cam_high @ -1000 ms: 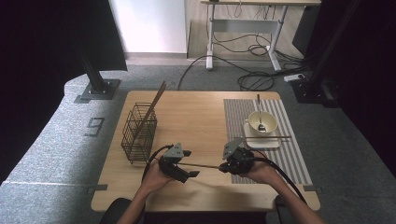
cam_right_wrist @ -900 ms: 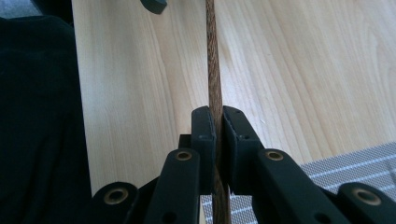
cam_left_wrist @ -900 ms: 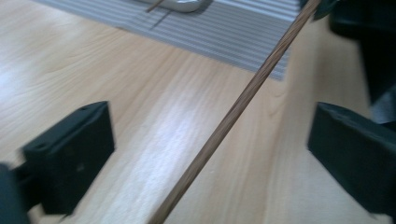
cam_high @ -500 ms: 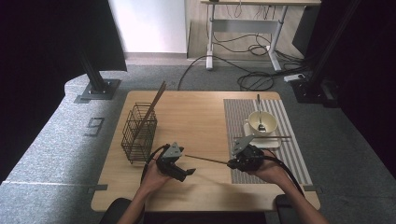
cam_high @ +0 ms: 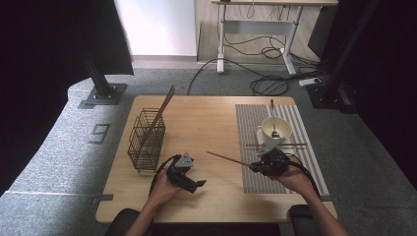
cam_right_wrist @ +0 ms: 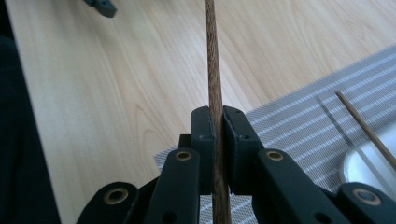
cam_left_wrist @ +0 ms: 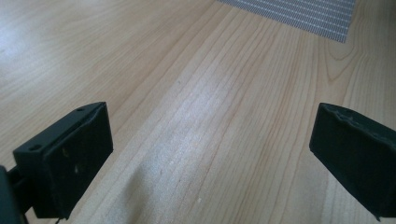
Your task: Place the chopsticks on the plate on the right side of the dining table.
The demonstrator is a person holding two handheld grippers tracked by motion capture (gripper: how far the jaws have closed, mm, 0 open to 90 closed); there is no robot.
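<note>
Right tongs [cam_right_wrist: 217, 123] clamp a chopstick [cam_right_wrist: 212, 56]; left tongs [cam_left_wrist: 210, 154] gape wide, empty

a wire basket [cam_high: 146, 140] is placed left of centre on the table [cam_high: 211, 118], with a stick [cam_high: 161, 110] leaned in it. a placemat [cam_high: 295, 118] is laid at the right, a bowl [cam_high: 276, 129] set on it, a chopstick [cam_high: 276, 145] just below.
</note>
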